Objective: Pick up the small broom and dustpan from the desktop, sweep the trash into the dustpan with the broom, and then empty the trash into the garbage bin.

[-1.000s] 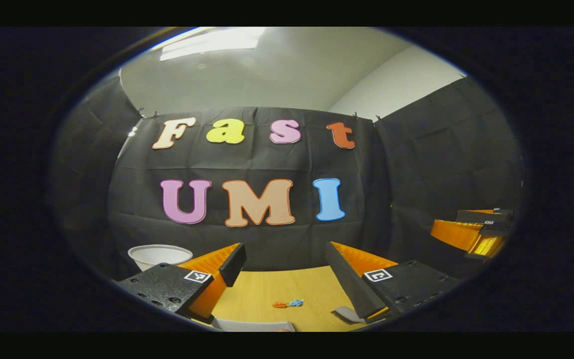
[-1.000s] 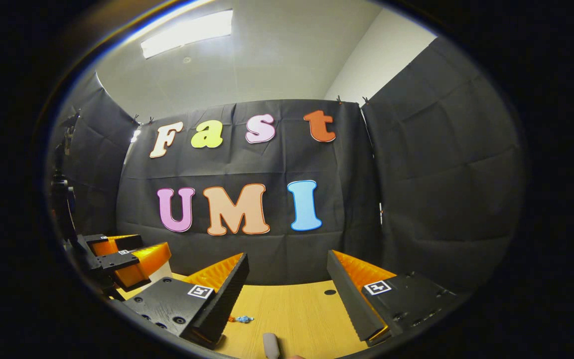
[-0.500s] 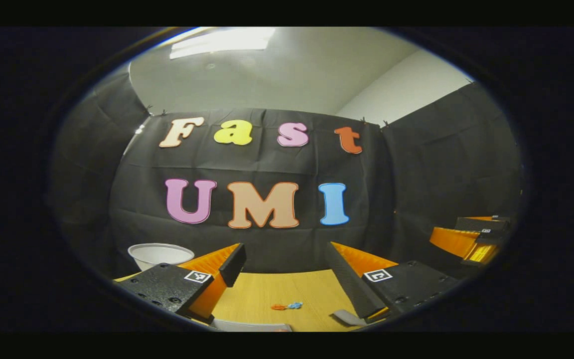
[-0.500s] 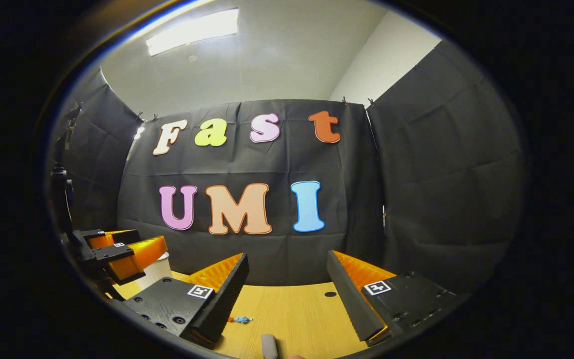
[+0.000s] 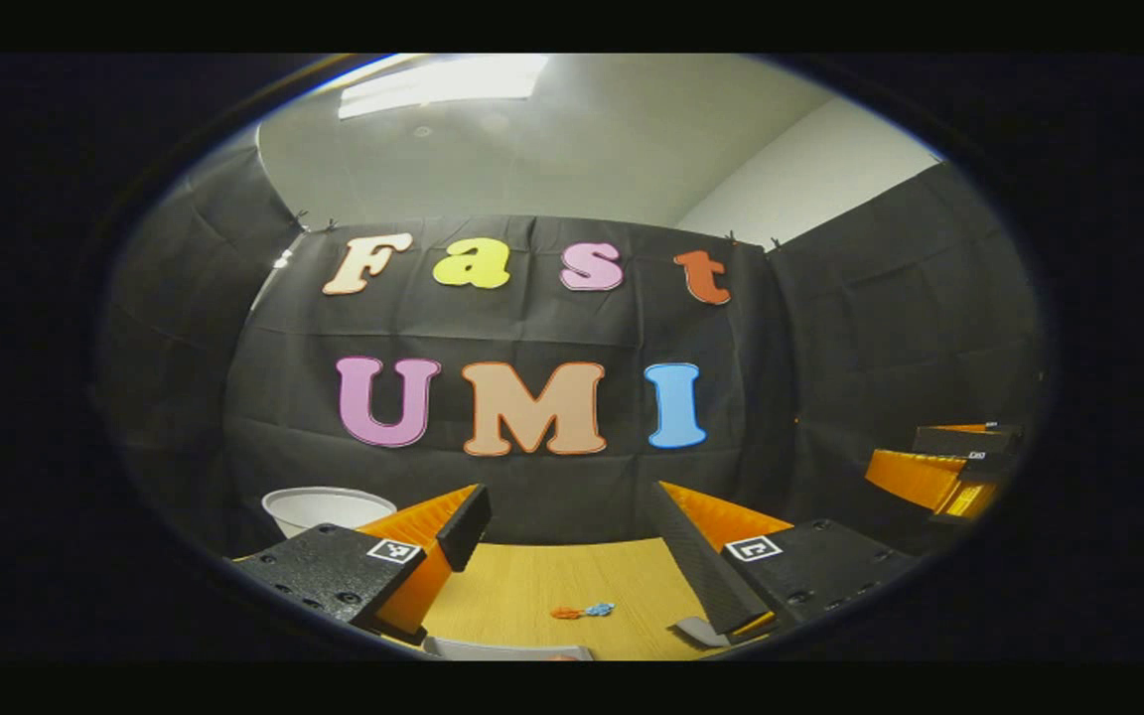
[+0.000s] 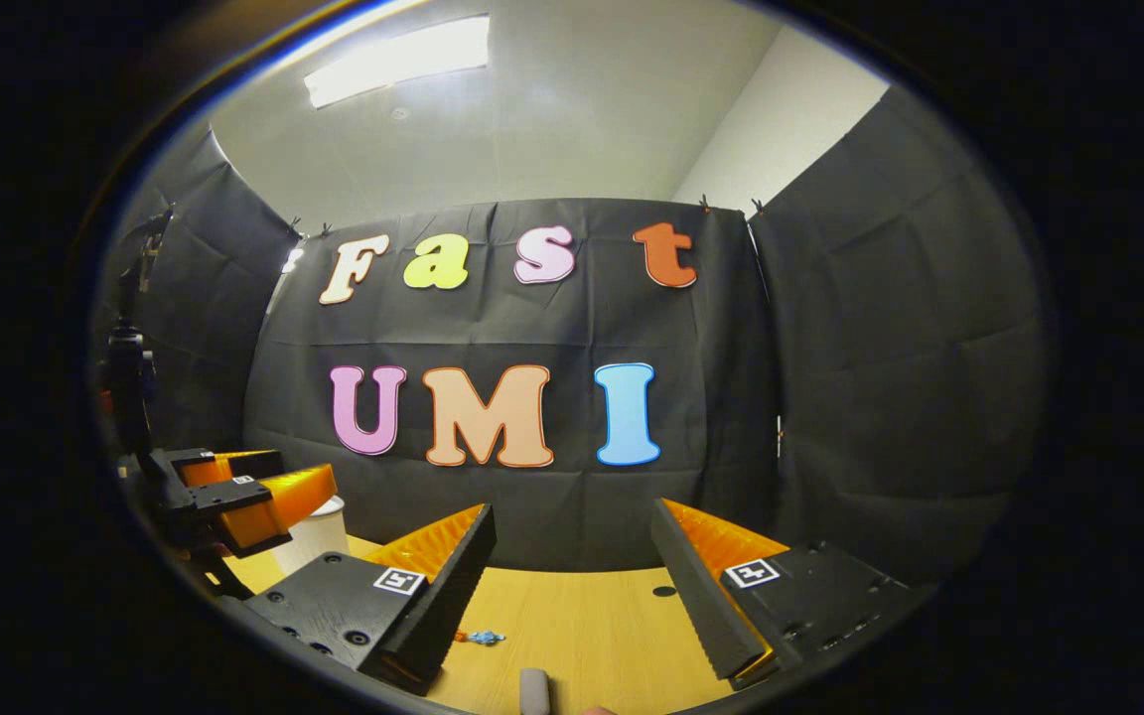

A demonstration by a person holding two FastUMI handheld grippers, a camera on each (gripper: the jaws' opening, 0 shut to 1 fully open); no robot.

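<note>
Hovering with your left gripper [image 5: 572, 541] and right gripper [image 6: 572, 556] both spread wide and empty, you risk scattering the trash [image 5: 582, 611], lying mid-desktop [image 5: 532, 586] beyond the grey handle tip [image 6: 533, 688], if either drops carelessly.

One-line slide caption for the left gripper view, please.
Left gripper, jaws open and empty, above the wooden desktop; small trash scraps ahead, white garbage bin at left.

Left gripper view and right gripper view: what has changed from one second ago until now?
Very little. Both views drifted slightly, so the booth wall sits a bit lower and more to the right. Nothing was grasped or released. The left claw and right claw stay open above the desktop; the trash and the white bin have not moved.
</note>
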